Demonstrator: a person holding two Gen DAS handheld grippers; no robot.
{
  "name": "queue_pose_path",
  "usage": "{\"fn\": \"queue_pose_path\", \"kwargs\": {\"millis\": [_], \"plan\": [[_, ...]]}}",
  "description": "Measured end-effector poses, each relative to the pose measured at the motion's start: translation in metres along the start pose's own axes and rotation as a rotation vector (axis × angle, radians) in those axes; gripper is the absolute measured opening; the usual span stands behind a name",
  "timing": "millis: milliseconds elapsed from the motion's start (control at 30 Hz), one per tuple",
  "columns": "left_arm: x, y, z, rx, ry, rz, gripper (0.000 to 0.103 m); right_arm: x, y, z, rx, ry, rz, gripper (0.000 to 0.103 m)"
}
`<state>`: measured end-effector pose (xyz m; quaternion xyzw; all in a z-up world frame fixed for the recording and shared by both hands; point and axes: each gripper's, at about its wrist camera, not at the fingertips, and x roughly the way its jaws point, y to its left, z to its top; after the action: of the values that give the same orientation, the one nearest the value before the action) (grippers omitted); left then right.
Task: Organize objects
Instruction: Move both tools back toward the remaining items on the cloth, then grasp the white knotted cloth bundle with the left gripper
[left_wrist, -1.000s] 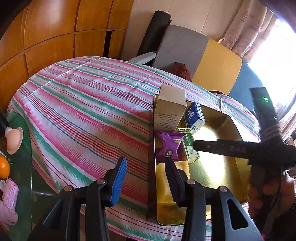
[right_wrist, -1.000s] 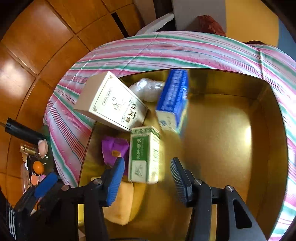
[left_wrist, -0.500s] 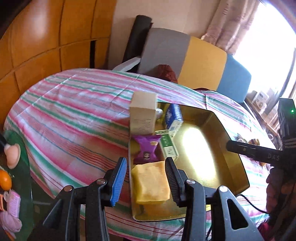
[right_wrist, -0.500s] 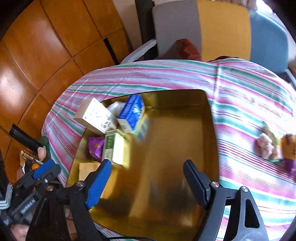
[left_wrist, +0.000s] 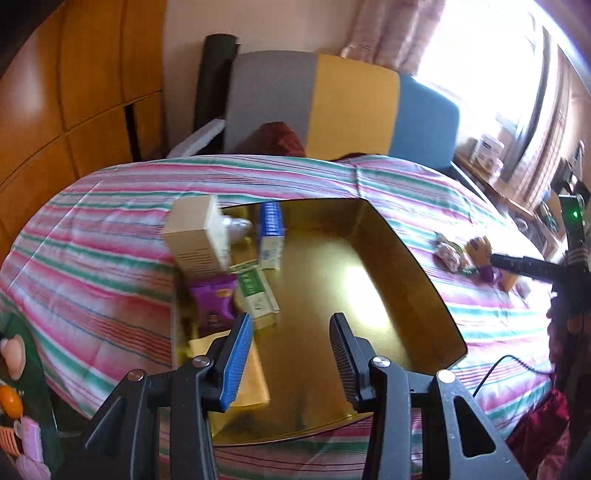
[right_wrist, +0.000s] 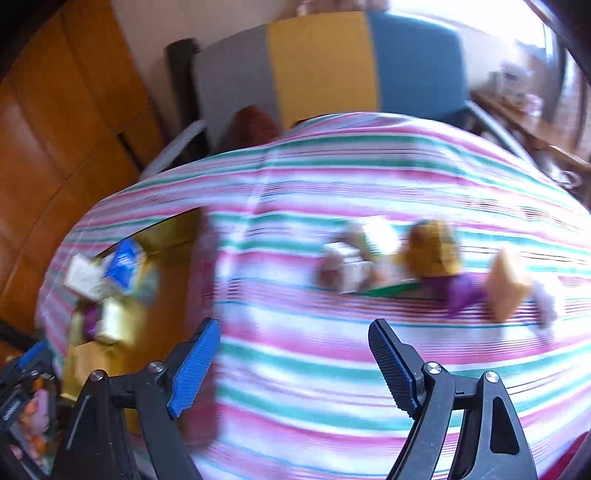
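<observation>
Swinging away from the gold tray (left_wrist: 424, 280), right hand-held gripper (right_wrist: 291, 365) has been spreading, nothing between; left hand-held gripper (left_wrist: 291, 354) apart, empty. Loose snacks (right_wrist: 424, 258) lie on the striped desk (right_wrist: 295, 295); slow before pinching one

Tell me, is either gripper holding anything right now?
No. The left gripper and the right gripper both stand open with nothing between their pads.

Black hand-held gripper (left_wrist: 291, 354) frames with silver screws, blue ribbed pads (right_wrist: 194, 369), dark red sleeve (left_wrist: 539, 432).
</observation>
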<state>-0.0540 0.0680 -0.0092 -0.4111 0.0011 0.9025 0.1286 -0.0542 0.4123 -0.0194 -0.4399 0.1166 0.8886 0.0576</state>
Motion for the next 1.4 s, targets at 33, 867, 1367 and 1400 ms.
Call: {"fn": "queue_pose_path", "kwargs": {"millis": [33, 867, 1367, 1400], "plan": [[0.002, -0.006, 0.001, 0.015, 0.004, -0.003, 0.044, 0.001, -0.013, 0.001, 0.005, -0.011, -0.029, 0.083], [0.075, -0.181, 0.05, 0.205, 0.183, -0.292, 0.044, 0.006, -0.156, -0.01, 0.443, -0.05, -0.128, 0.087], [0.205, -0.24, 0.085, 0.012, 0.306, -0.281, 0.043, 0.01, -0.157, -0.01, 0.461, -0.036, -0.052, 0.087], [0.21, -0.242, 0.087, 0.007, 0.303, -0.276, 0.043, 0.011, -0.157, -0.01, 0.463, -0.034, -0.048, 0.088]]}}
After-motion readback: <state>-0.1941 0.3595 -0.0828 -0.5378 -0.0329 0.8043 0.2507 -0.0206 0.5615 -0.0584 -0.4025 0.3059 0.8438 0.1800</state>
